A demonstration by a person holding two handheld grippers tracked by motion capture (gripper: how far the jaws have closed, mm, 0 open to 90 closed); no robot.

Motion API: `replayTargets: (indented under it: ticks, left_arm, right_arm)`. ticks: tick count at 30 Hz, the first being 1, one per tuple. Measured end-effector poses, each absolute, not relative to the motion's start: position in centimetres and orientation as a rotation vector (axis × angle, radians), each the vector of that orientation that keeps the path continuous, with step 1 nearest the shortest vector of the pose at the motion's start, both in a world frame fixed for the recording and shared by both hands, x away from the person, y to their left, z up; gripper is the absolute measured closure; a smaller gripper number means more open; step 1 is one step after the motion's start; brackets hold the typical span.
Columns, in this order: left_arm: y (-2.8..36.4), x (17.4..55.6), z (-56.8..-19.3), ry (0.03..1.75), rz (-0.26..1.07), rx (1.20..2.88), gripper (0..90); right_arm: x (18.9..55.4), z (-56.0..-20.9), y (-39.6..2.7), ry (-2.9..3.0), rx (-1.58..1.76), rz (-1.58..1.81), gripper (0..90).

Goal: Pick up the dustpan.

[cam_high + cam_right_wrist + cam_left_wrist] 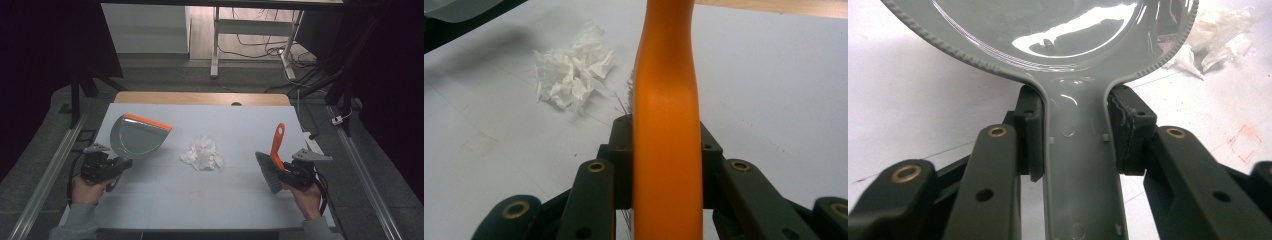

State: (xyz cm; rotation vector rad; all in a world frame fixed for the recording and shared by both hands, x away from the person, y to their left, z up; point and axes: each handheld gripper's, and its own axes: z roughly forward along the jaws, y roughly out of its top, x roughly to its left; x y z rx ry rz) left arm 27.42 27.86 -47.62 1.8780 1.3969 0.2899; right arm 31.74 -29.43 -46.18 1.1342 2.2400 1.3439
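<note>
A grey dustpan with an orange lip is held at the table's left; my left gripper is shut on its grey handle, both jaws pressed against the handle's sides. My right gripper is shut on the orange handle of a hand brush, whose grey bristles point down-left toward the table. A heap of crumpled white paper lies in the middle of the table between pan and brush, apart from both. The crumpled white paper lies ahead-left of the brush, and the crumpled white paper beyond the pan's right rim.
The white table top has bare room in front of the paper and a faint red mark. A wooden strip runs along the far edge. Metal rails flank the table; a desk frame and cables stand behind.
</note>
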Motion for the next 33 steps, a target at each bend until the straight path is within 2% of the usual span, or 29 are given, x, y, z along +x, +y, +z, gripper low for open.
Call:
replayTargets:
  ticks: [21, 33]
  left_arm:
    - [28.0, 26.1, -45.5, 1.209, 0.281, 1.965, 61.9]
    - [27.7, 25.7, -45.7, 1.096, 0.206, 2.04, 61.9]
  right_arm:
    - [32.0, -46.2, -29.0, 2.241, 1.126, 1.351, 70.3]
    - [32.0, -46.2, -28.7, 2.232, 1.128, 1.361, 70.4]
